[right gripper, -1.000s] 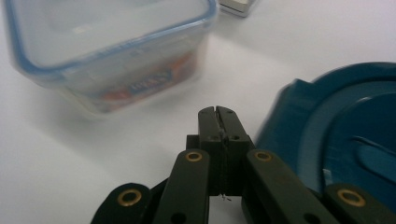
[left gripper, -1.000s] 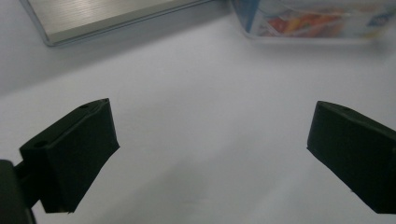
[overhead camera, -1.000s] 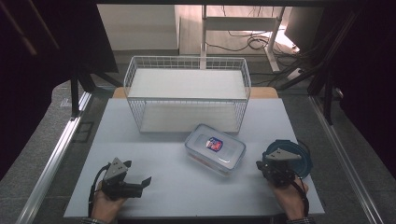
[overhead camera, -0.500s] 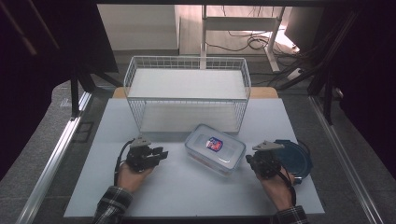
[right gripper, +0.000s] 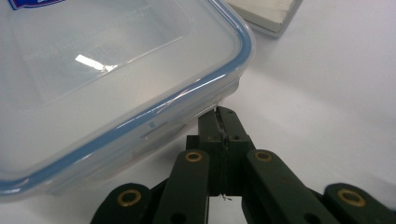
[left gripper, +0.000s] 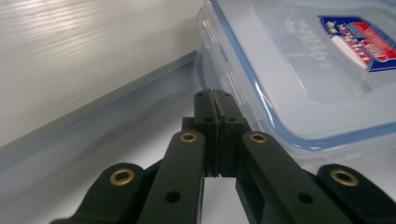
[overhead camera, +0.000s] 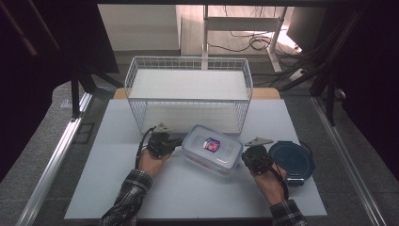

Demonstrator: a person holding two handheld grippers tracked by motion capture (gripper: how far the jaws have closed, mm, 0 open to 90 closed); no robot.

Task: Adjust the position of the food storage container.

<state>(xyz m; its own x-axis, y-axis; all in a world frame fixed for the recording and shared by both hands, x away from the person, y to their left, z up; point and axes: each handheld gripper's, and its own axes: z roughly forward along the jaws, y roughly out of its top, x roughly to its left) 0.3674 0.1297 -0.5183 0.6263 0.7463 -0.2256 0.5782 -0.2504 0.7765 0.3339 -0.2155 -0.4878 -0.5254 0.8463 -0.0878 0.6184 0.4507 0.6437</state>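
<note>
- The clear food container [overhead camera: 212,149] with a blue-sealed lid and a red-and-blue label lies at the middle of the desk [overhead camera: 117,188], set at a slant, just in front of the white wire basket [overhead camera: 188,96].
- The left gripper [overhead camera: 175,141] sits at the container's left end. Its jaws have just been closing and are now pressed together with nothing between them, their tip right at the container's side by the lid clasp; whether they touch it I cannot tell.
- The right gripper [overhead camera: 246,155] sits at the container's right end, jaws pressed together on nothing, their tip at the corner just under the lid's rim.
- A round dark-blue lid [overhead camera: 291,160] lies just to the right of the right hand [overhead camera: 270,181], near the desk's right edge, leaving little room on that side.
- Behind the container, the basket's front wall stands close; only a narrow strip of desk lies between them.
- In front of the container the desk is open as far as its near edge, where both plaid sleeves [overhead camera: 124,200] come in.
- To the left of the left hand [overhead camera: 150,162] the desk runs free to its left edge.
- The desk top is a pale, smooth, matt sheet.
- Around it lie grey floor, a metal rail [overhead camera: 56,160] on the left, dark stands and cables at the back.
</note>
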